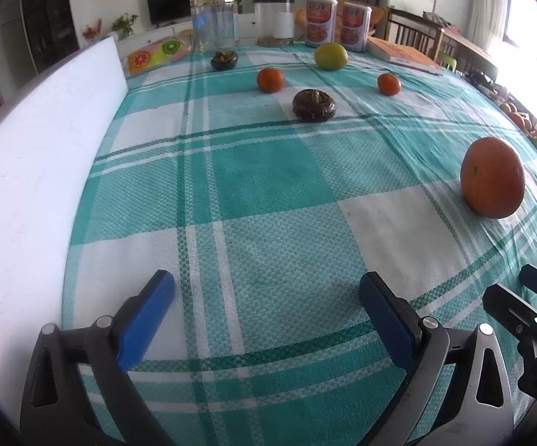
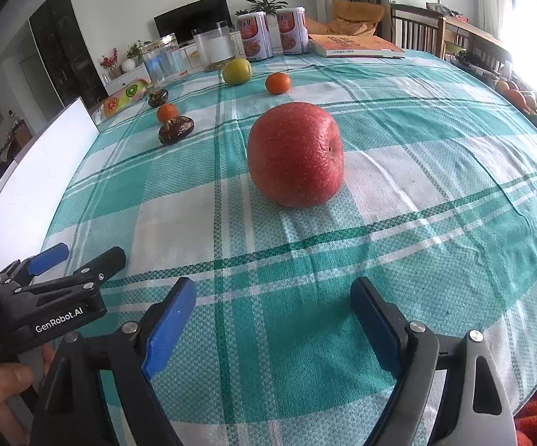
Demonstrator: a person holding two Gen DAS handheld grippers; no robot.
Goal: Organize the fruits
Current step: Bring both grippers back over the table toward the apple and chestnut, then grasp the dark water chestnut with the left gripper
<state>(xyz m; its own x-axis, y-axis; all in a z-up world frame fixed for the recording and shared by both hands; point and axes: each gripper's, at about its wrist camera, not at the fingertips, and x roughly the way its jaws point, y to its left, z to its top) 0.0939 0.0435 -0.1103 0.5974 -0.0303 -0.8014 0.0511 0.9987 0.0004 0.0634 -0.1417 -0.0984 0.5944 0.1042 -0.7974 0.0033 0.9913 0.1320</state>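
A teal-and-white plaid tablecloth (image 2: 398, 193) carries a red-orange large fruit (image 2: 295, 154), two small orange tangerines (image 1: 270, 80) (image 1: 389, 84), a yellow-green round fruit (image 1: 330, 56) and two dark brown, glossy fruits (image 1: 313, 105) (image 1: 224, 60), beside a plain white board (image 1: 31, 156).

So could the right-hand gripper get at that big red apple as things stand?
Probably yes. The right gripper is open with nothing between its fingers, and the apple sits straight ahead of it on the tablecloth. Only bare cloth lies between them; the other fruits are farther back.
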